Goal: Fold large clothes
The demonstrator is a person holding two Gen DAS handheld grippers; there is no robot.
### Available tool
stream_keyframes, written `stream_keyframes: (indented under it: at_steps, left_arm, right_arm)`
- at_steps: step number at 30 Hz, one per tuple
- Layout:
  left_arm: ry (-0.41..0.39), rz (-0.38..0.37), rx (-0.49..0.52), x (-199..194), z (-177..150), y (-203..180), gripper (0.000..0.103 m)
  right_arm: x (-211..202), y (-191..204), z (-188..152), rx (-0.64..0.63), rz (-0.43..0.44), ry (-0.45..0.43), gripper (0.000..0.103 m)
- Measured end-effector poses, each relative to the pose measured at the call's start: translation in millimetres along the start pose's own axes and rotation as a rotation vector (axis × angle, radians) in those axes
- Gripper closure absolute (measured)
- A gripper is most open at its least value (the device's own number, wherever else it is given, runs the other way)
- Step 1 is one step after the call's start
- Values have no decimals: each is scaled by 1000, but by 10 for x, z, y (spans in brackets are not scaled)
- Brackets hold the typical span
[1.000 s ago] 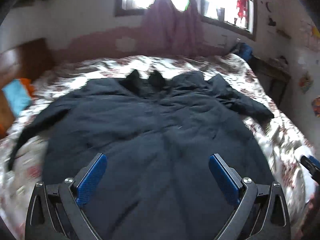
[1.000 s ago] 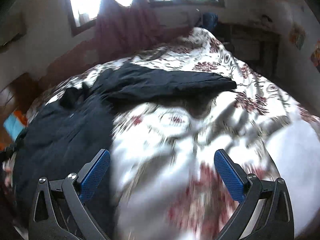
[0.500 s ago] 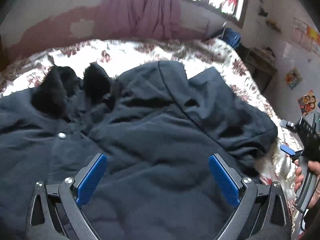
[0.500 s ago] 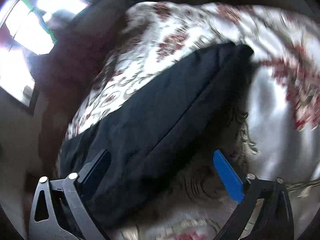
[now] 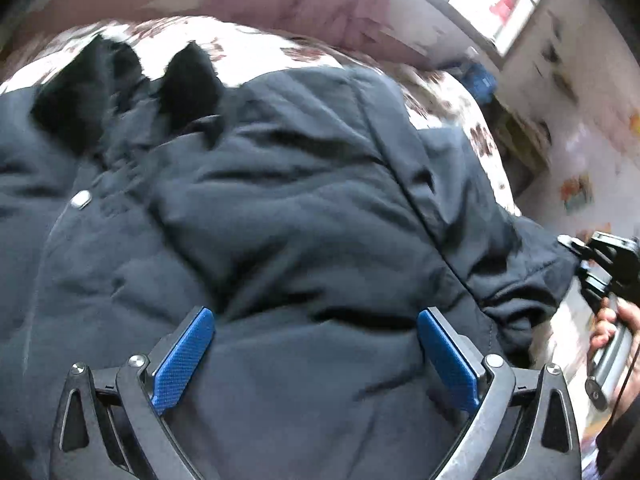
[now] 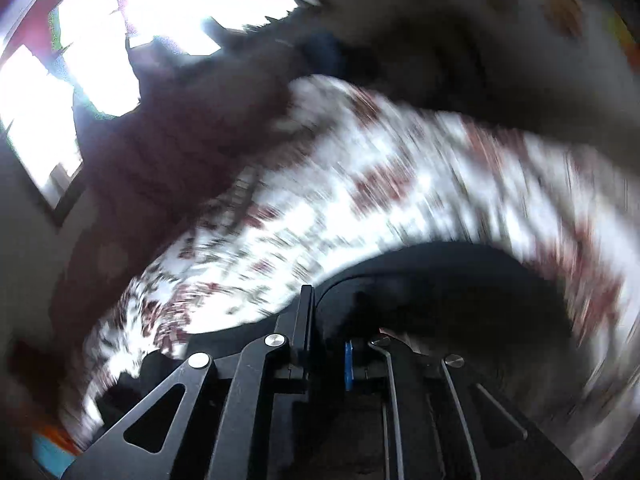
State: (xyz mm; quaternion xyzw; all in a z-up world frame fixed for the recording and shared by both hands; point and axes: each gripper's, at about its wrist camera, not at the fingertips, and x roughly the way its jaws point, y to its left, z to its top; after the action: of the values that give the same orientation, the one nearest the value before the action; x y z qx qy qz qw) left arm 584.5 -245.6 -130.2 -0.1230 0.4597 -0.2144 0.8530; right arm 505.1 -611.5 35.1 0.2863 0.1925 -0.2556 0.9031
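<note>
Dark coat [image 5: 280, 220] spread over the floral bedspread [image 6: 400, 184]. Left gripper [image 5: 316, 354] low over coat's chest, fingers wide apart, empty. Right gripper [image 6: 326, 356] at the sleeve [image 5: 516, 280], fingers pinched together, apparently on dark cloth; view blurred.

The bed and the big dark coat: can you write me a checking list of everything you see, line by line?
Surface: bed with a floral bedspread, blurred in the right wrist view.
Job's things: dark coat spread on the bed; sleeve lies at its side.
Clutter: nothing seen.
Grippers: left gripper open over the coat; right gripper shut on dark cloth, apparently the sleeve.
Cables: a thin dark cord by the right hand.
Surroundings: bright window, pink curtain, wall pictures.
</note>
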Motion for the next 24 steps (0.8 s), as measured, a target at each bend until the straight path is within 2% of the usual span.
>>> stream_keyframes:
  at_steps: [3, 5, 7, 10, 12, 14, 17, 19, 22, 23, 24]
  left_arm:
    - [-8, -58, -85, -299, 9, 247, 1]
    - [-41, -50, -110, -551, 21, 424, 1]
    - [-82, -22, -117, -867, 37, 637, 1]
    - [-150, 33, -108, -1273, 43, 919, 1]
    - [-226, 58, -101, -1610, 44, 1177, 1]
    - [-276, 50, -129, -1907, 42, 1472, 1]
    - [-333, 22, -201, -2245, 13, 1890, 1]
    - [-356, 11, -228, -2395, -29, 2086, 1]
    - [-385, -9, -238, -2537, -137, 2317, 1]
    - [-388, -20, -234, -2554, -170, 2341, 1]
    - [-388, -37, -229, -2560, -207, 2358, 1]
  right_arm:
    - [-404, 813, 61, -295, 33, -142, 92]
    - [-654, 1379, -54, -493, 78, -231, 92]
    - [-801, 1900, -318, -661, 152, -254, 92]
    - [-914, 2487, -709, -802, 281, -208, 92]
    - [-913, 2785, -1014, -898, 329, -174, 92]
    - [-909, 3070, -1457, -1063, 350, -165, 92]
    - [-838, 3328, -2108, -1282, 355, -120, 93]
    - [-883, 3355, -2593, -1400, 349, -54, 92]
    - [-793, 3281, -3372, -1645, 277, 87, 90]
    - [-817, 3263, -3529, -1680, 272, 116, 85]
    - [-816, 3177, -3660, -1708, 265, 158, 73]
